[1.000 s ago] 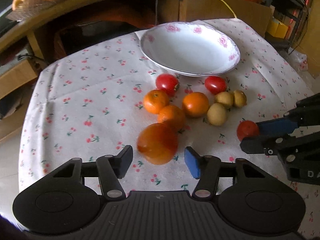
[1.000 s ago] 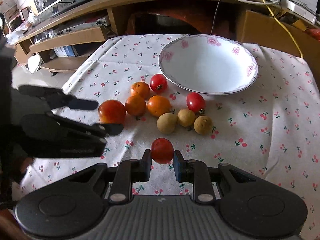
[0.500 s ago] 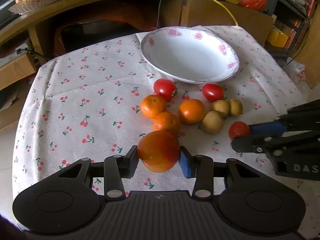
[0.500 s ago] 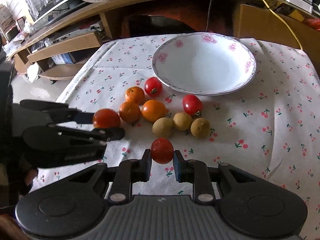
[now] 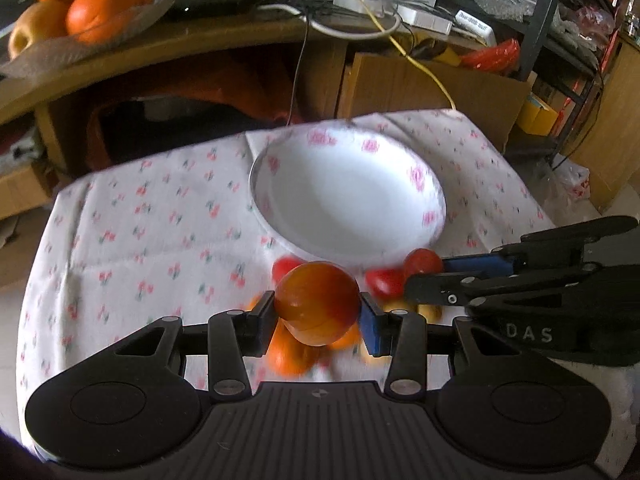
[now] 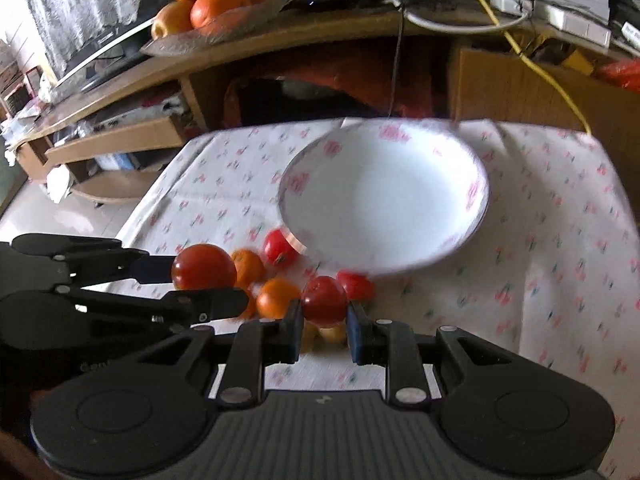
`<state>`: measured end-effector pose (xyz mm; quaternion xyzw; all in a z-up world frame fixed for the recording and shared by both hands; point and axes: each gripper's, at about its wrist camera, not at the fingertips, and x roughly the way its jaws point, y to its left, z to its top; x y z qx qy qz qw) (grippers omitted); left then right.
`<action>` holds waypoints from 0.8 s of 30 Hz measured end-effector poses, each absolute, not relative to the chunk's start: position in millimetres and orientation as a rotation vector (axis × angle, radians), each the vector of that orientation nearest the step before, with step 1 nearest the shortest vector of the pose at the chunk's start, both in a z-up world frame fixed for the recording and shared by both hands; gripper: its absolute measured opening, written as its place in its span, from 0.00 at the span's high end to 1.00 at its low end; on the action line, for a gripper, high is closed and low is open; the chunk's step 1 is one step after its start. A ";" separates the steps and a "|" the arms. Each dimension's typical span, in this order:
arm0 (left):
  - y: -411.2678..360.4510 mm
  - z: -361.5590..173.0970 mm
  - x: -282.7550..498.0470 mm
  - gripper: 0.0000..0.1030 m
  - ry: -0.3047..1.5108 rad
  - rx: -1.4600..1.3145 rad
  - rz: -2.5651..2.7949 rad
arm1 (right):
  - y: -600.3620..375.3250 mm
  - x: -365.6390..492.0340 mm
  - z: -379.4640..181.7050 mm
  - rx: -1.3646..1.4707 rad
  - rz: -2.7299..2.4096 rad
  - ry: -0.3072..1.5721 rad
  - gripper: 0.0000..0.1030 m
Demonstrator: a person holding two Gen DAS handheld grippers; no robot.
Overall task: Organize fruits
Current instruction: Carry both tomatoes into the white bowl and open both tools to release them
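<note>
My left gripper (image 5: 318,314) is shut on a large orange-red tomato (image 5: 317,303) and holds it above the table, short of the white flowered bowl (image 5: 348,204). My right gripper (image 6: 323,322) is shut on a small red tomato (image 6: 324,300), also lifted, near the bowl (image 6: 384,196). Each gripper shows in the other view: the right one (image 5: 432,276) and the left one (image 6: 208,280). Below lie oranges (image 6: 276,298), two more red tomatoes (image 6: 278,246) and small yellow-brown fruits (image 6: 332,334), partly hidden by the fingers.
The table has a white cloth with cherry print (image 5: 160,220). Behind it a wooden desk (image 6: 280,40) carries a glass dish of oranges (image 6: 212,0), cables and a power strip. Cardboard boxes (image 5: 432,84) and shelves stand at the right.
Both grippers have lifted their fruits off the cloth and moved forward toward the bowl. The left gripper, open around the large tomato a second ago, closed on it.
</note>
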<state>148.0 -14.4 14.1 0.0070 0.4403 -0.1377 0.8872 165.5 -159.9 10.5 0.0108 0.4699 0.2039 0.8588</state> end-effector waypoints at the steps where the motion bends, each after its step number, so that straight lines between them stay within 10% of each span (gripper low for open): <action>1: -17.2 15.3 154.3 0.51 0.913 0.016 -0.286 | -160.9 171.1 11.0 0.025 0.424 0.984 0.83; 24: -39.3 -11.0 221.7 0.51 0.942 0.057 -0.265 | -183.2 247.5 -19.3 0.054 0.395 0.992 0.82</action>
